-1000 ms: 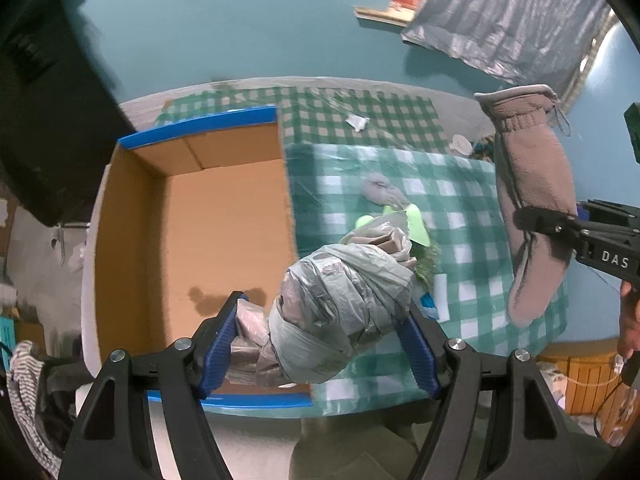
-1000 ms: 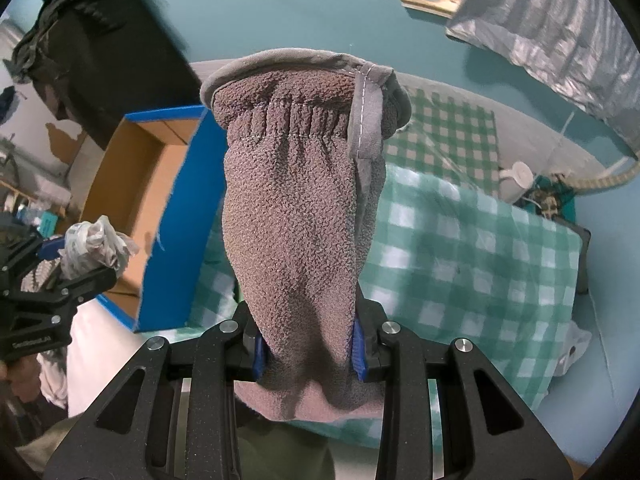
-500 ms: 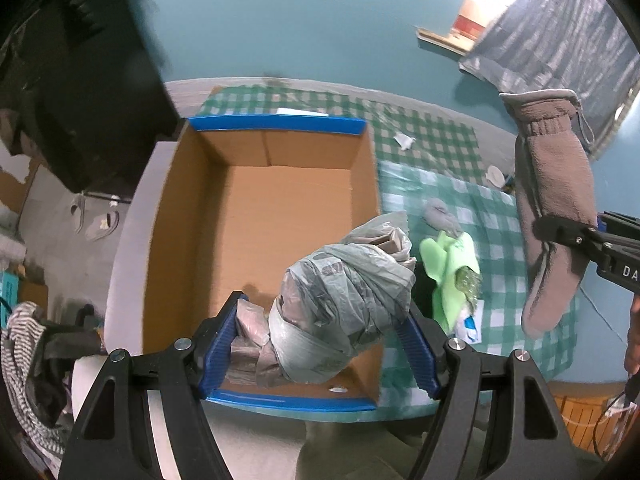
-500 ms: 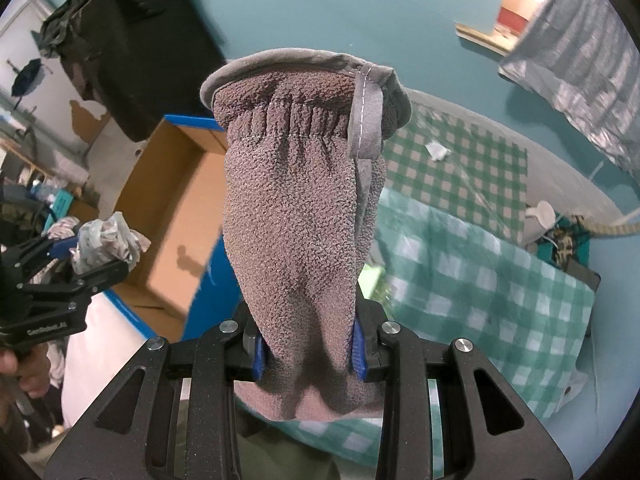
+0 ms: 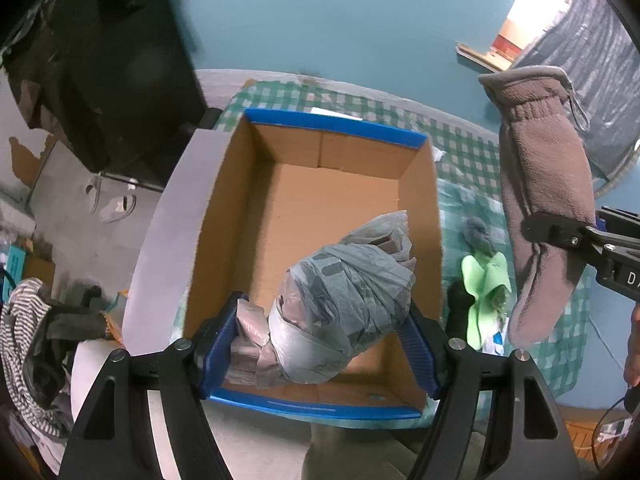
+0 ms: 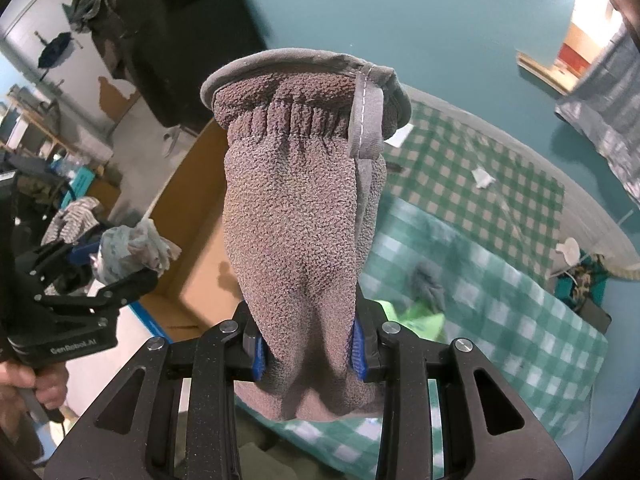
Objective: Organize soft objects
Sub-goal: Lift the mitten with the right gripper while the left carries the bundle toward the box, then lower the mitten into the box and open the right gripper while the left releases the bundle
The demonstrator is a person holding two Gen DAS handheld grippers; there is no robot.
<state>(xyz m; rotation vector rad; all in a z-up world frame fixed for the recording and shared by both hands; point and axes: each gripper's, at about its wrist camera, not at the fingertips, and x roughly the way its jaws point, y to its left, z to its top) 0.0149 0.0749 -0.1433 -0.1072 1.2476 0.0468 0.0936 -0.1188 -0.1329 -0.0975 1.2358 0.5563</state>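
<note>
Checked tablecloth, cardboard box: left gripper, pinching bagged bundle, now shifted over the box; right gripper, clamping fleece mitten, trailing alongside; drop-off likely next.

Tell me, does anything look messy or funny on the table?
A little. A green cloth and a small grey fabric piece lie crumpled on the checked tablecloth, outside the cardboard box. A scrap of white paper also lies loose on it.

Box on table's cloth, bag bundle above box, mitten right of it
</note>
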